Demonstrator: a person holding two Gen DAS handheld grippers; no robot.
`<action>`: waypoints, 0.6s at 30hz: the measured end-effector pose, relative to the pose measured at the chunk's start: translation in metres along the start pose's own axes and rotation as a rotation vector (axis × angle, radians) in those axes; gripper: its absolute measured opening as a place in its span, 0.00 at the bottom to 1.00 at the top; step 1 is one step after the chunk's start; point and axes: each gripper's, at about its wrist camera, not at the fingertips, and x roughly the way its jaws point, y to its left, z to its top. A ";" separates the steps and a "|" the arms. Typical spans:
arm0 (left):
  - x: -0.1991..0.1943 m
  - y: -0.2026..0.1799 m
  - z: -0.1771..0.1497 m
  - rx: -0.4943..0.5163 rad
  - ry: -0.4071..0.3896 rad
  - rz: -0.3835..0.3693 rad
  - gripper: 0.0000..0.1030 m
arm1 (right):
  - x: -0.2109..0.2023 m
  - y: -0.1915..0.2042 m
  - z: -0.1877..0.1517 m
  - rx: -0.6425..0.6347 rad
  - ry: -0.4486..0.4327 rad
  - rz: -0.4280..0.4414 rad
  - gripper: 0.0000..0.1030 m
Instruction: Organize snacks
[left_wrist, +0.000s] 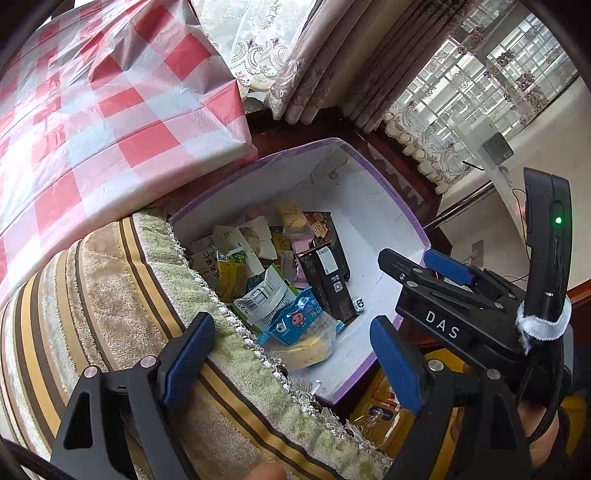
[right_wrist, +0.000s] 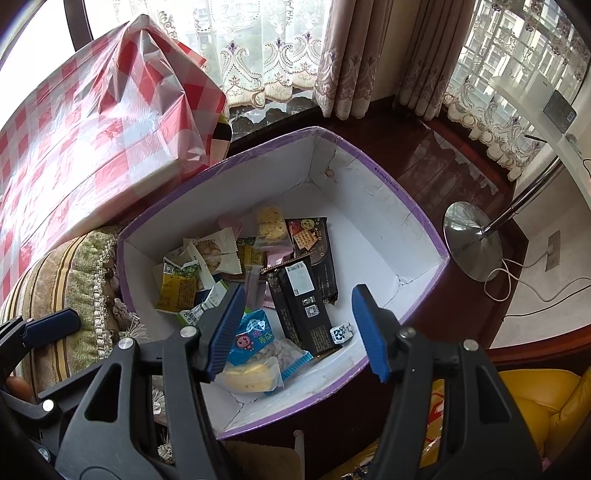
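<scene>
A white cardboard box with a purple rim (left_wrist: 388, 192) (right_wrist: 406, 206) stands on the dark wood floor and holds several snack packs. Among them are a blue packet (left_wrist: 299, 317) (right_wrist: 255, 336), a yellow cake in clear wrap (left_wrist: 306, 350) (right_wrist: 247, 376), a black carton (left_wrist: 328, 284) (right_wrist: 303, 306) and a green-yellow packet (left_wrist: 231, 271) (right_wrist: 177, 288). My left gripper (left_wrist: 291, 360) (right_wrist: 51, 326) hovers over the box's near left corner, open and empty. My right gripper (right_wrist: 297, 332) (left_wrist: 421, 264) hangs above the box's near side, open, nothing between its pads.
A striped, fringed cushion (left_wrist: 92, 314) presses against the box's left wall. Behind it lies a red-and-white checked plastic cover (left_wrist: 92, 110). Curtains hang at the back. A floor lamp's metal base (right_wrist: 472, 243) and a white cable sit to the right. A yellow seat (right_wrist: 535, 398) is near right.
</scene>
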 end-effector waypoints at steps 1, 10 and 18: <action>0.000 0.000 0.000 0.001 0.000 0.000 0.84 | 0.000 0.001 0.000 -0.001 0.001 0.001 0.62; 0.000 0.000 0.000 0.004 0.000 -0.002 0.85 | 0.000 0.001 0.000 0.001 0.001 0.006 0.62; 0.000 0.000 0.000 0.003 0.000 -0.002 0.86 | 0.001 0.001 0.000 0.002 0.000 0.006 0.62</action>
